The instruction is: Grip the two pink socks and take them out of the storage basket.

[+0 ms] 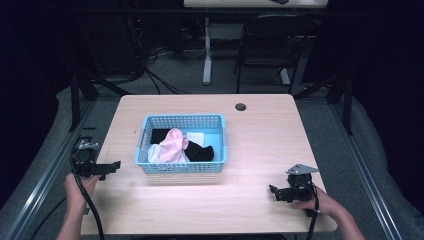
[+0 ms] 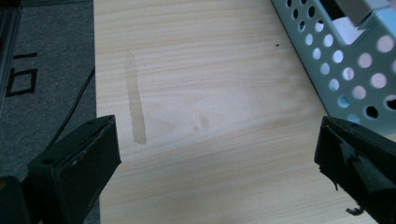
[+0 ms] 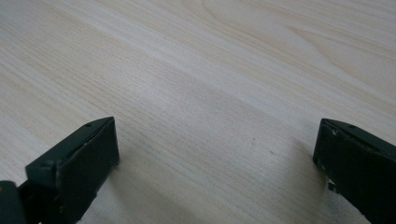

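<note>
A light blue perforated basket [image 1: 145, 165] stands in the middle of the wooden table [image 1: 260, 135]. Inside it lie a pink cloth [image 1: 172, 145], a black cloth [image 1: 202, 151] and a white piece [image 1: 196, 137]. My left gripper [image 1: 107, 167] is held at the table's left edge, just left of the basket, jaws wide apart with nothing between them. In the left gripper view [image 2: 217, 158] the basket's corner [image 2: 336, 70] shows at the upper right. My right gripper [image 1: 276, 192] rests low near the front right of the table, open and empty, over bare wood [image 3: 217, 158].
A faint pale streak [image 2: 135, 102] marks the wood near the left edge. A round cable hole [image 1: 241, 106] sits at the table's far side. Behind the table stand a black chair [image 1: 270, 45] and a desk leg [image 1: 207, 50]. Grey floor [image 2: 42, 70] lies left of the table.
</note>
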The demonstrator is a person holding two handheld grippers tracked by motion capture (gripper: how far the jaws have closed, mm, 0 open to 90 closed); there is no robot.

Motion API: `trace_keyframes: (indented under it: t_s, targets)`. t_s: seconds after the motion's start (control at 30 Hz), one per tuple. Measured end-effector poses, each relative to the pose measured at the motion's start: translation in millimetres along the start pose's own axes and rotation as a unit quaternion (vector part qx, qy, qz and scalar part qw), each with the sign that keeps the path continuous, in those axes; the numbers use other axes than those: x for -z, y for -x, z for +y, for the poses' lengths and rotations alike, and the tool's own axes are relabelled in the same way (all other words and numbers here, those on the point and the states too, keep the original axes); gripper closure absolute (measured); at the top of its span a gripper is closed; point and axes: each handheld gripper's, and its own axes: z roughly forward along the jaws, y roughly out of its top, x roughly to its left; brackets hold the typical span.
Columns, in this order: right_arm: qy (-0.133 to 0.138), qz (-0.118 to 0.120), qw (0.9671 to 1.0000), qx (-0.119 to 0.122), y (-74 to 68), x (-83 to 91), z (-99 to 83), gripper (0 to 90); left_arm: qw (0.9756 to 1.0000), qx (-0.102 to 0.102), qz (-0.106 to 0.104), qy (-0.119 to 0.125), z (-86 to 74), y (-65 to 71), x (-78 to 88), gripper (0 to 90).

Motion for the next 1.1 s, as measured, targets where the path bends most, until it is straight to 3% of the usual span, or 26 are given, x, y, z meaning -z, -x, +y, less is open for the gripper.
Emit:
trace_keyframes:
  t_s: [0.4, 0.57, 0.87, 1.1]
  targets:
    - [-0.002, -0.001, 1.0, 0.002, 0.1, 0.3, 0.1, 0.0, 0.9995, -0.01, -0.024, -0.016, 15.2, 9.1, 12.7, 0.0]
    - [-0.002, -0.001, 1.0, 0.002, 0.1, 0.3, 0.1, 0.0, 0.9995, -0.01, -0.03, -0.01, 21.5, 12.9, 18.2, 0.0]
    - [-0.001, -0.002, 1.0, 0.001, -0.3, 0.4, 0.0, 0.0, 0.999, -0.029, -0.034, -0.002, 33.7, 16.8, 30.7, 0.0]
    - [-0.002, -0.003, 1.0, 0.001, -0.3, 0.5, 0.0, 0.0, 0.9977, -0.041, -0.054, 0.0, 47.2, 19.6, 42.7, 0.0]
